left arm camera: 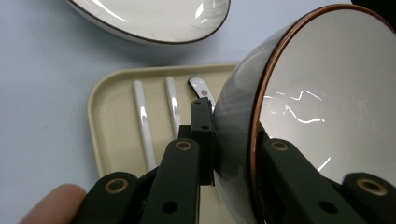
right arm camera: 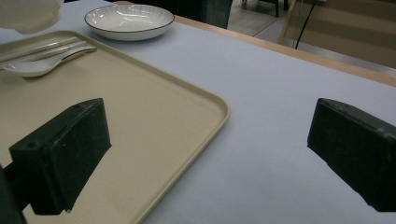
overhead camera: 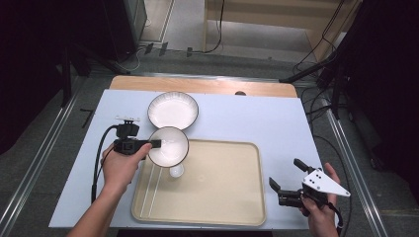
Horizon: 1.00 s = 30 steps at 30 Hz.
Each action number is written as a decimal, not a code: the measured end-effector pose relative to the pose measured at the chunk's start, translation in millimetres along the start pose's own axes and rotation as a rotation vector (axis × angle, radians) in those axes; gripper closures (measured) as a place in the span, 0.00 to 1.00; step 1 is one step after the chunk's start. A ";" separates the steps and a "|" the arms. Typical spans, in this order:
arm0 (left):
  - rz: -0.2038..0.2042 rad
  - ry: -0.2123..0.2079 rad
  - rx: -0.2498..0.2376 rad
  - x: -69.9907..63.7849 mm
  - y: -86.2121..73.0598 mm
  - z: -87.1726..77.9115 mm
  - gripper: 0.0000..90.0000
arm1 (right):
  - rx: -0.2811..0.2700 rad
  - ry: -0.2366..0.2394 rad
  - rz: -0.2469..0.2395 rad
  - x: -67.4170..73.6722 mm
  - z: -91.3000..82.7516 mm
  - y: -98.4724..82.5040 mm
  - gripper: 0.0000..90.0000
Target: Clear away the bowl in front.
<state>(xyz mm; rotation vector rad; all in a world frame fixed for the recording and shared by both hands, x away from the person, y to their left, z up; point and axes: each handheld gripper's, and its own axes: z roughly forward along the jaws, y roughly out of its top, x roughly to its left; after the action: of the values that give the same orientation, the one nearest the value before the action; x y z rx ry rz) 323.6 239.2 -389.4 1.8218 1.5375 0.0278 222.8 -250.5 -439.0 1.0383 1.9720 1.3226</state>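
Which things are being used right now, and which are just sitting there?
Being used: bowl, pinched at its rim by the left gripper; tray under it.

Just sitting: plate, spoon, two chopsticks, right gripper, open, holding nothing.

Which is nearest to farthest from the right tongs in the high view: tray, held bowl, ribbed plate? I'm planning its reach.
1. Tray, just left of the right tongs.
2. Held bowl, at the tray's far-left corner.
3. Ribbed plate, beyond the bowl.
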 end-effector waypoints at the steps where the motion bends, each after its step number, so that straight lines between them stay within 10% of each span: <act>1: 0.005 -0.004 0.003 -1.0 -1.4 -0.3 0.91 | -0.002 -0.001 0.000 -0.4 -0.2 0.0 0.00; 30: 0.055 -0.039 0.074 -21.7 -59.7 -5.1 0.91 | -0.006 -0.005 -0.003 -0.8 -1.3 1.0 0.00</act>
<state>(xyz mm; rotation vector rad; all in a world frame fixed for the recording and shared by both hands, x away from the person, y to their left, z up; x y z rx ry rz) 264.8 223.6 -408.6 1.9116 1.4790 -0.0389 222.5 -251.7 -437.6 1.0338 1.9636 1.3223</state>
